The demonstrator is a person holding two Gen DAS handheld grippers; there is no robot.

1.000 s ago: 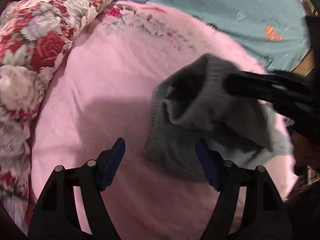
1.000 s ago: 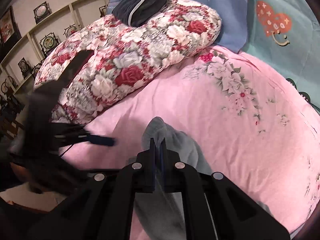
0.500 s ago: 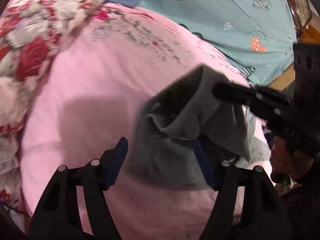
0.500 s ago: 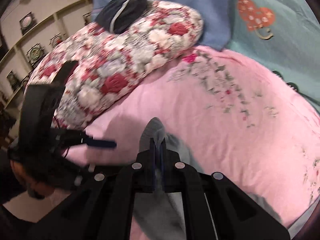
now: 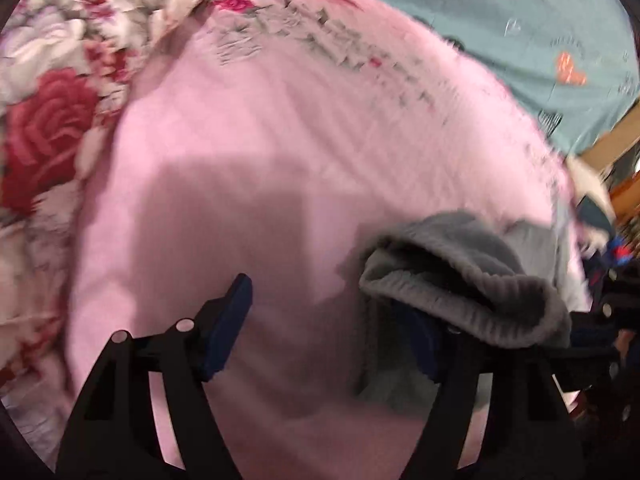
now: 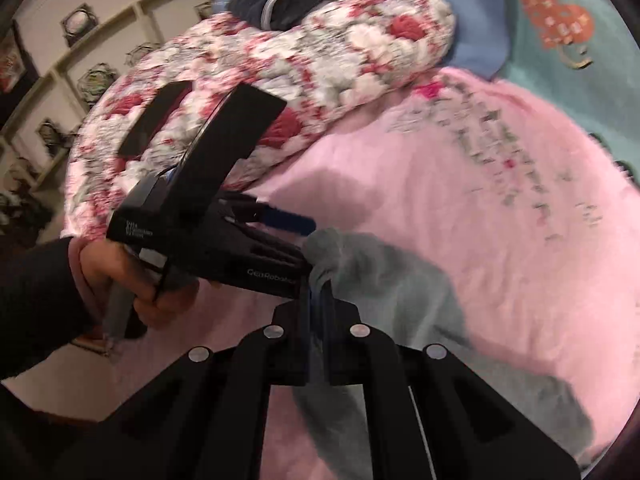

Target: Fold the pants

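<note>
The right gripper (image 6: 316, 312) is pinched tight on the gray pants (image 6: 384, 280), lifting one end off the pink bed (image 6: 500, 240), and the left gripper (image 5: 332, 320), fingers wide apart, must next grab the cuff beside it.

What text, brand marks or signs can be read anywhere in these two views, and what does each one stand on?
"GenRobotics", partly blurred, so the reading is likely rather than sure: grey lettering on the side of the left gripper, right wrist view.
Small white lines of print on the rear block of that gripper: too small to read.
Lettering around the heart motifs on the teal sheet: blurred, unreadable.
Pale print on the teal sheet in the left wrist view: unreadable.
</note>
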